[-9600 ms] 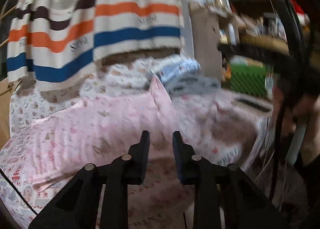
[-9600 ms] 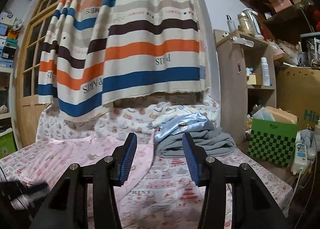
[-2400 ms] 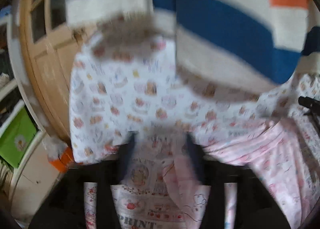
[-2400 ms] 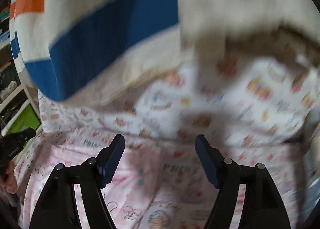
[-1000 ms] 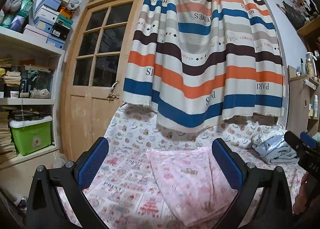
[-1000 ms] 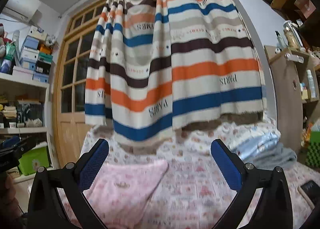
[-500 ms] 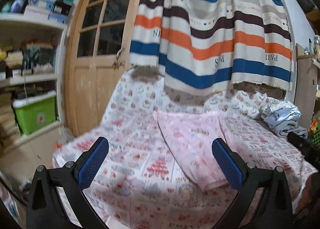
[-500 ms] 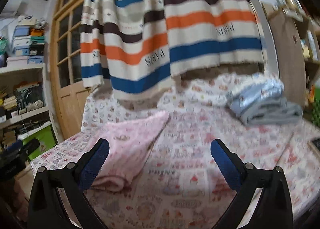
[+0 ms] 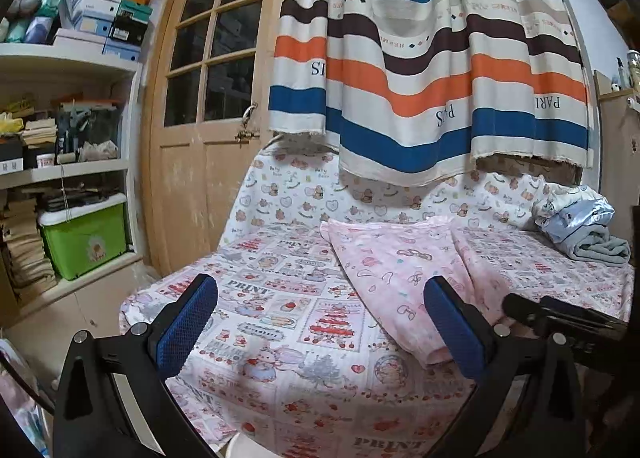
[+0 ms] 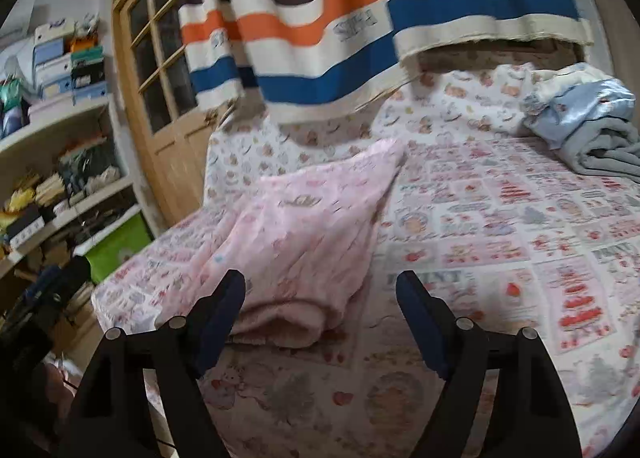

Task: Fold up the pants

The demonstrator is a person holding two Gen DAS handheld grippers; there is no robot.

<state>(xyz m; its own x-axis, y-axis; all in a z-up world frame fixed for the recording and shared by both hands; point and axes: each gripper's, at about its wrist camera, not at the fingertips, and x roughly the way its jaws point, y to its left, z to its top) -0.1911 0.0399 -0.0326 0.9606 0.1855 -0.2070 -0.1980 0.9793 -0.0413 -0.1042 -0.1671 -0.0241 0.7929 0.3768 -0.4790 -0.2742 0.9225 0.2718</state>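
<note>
Pink pants lengthwise-folded on bed. My right gripper narrowing, empty, dropped toward cuff; left gripper wide, empty. Cross-fold next.

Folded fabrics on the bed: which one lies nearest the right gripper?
The pink printed pants, right before the right gripper; the blue-grey folded pile sits far back.
</note>
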